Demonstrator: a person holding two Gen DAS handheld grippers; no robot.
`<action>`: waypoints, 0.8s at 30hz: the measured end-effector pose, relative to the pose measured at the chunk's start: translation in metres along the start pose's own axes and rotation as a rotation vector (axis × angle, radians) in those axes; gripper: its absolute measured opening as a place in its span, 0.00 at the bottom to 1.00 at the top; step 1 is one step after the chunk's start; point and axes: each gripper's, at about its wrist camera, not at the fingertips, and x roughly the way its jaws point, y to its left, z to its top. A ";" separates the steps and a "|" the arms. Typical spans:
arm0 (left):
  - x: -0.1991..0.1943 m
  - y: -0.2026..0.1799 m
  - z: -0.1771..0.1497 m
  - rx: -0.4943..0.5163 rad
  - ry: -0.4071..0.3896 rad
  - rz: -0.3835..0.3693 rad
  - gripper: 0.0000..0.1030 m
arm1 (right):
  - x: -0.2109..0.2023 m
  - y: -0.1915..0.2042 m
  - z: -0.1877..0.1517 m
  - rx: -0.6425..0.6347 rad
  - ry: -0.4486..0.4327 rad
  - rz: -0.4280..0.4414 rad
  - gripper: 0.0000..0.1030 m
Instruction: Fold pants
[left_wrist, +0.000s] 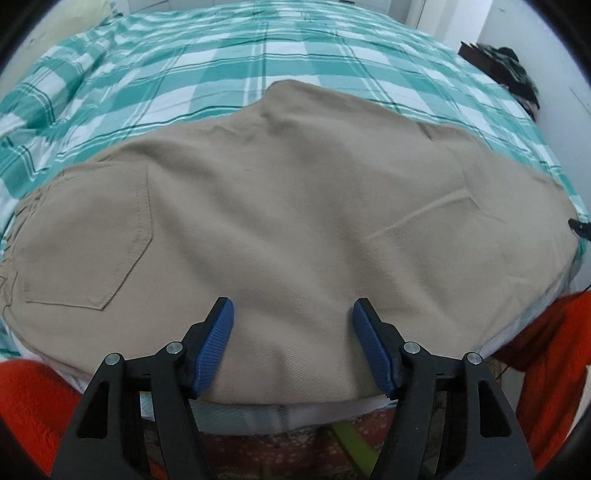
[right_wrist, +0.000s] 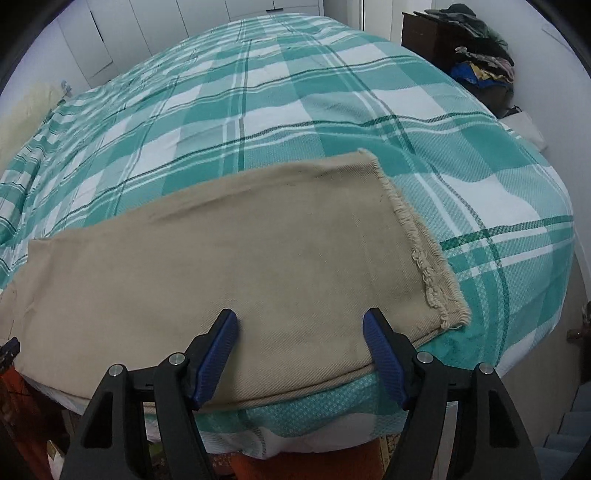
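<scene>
While your left gripper (left_wrist: 292, 345) and right gripper (right_wrist: 300, 354) hang with jaws spread, the pants (left_wrist: 295, 221) lie lengthwise between them, cuff (right_wrist: 424, 254) rightward.

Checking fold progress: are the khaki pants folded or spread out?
Folded lengthwise: the khaki pants lie as one leg-wide strip, frayed hem at one end.

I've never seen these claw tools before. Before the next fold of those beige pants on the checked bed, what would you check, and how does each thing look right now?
1. Left claw open, nothing pinched: ok.
2. Right claw open, nothing pinched: ok.
3. Pants lying flat on the bedspread: ok, only shallow wrinkles.
4. Frayed hem in view and uncovered, near the right claw: ok.
5. Back pocket end in view of the left claw: ok.
6. Layers underneath lined up: cannot tell.
</scene>
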 end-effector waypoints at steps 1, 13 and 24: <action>0.002 0.002 0.000 -0.005 0.003 -0.006 0.66 | 0.000 -0.001 0.000 0.003 -0.003 0.002 0.69; 0.003 0.004 0.000 0.006 -0.020 -0.009 0.69 | -0.003 -0.001 0.002 0.031 -0.018 0.007 0.69; 0.003 0.004 -0.001 0.010 -0.025 -0.012 0.70 | -0.003 0.000 0.002 0.045 -0.020 0.000 0.69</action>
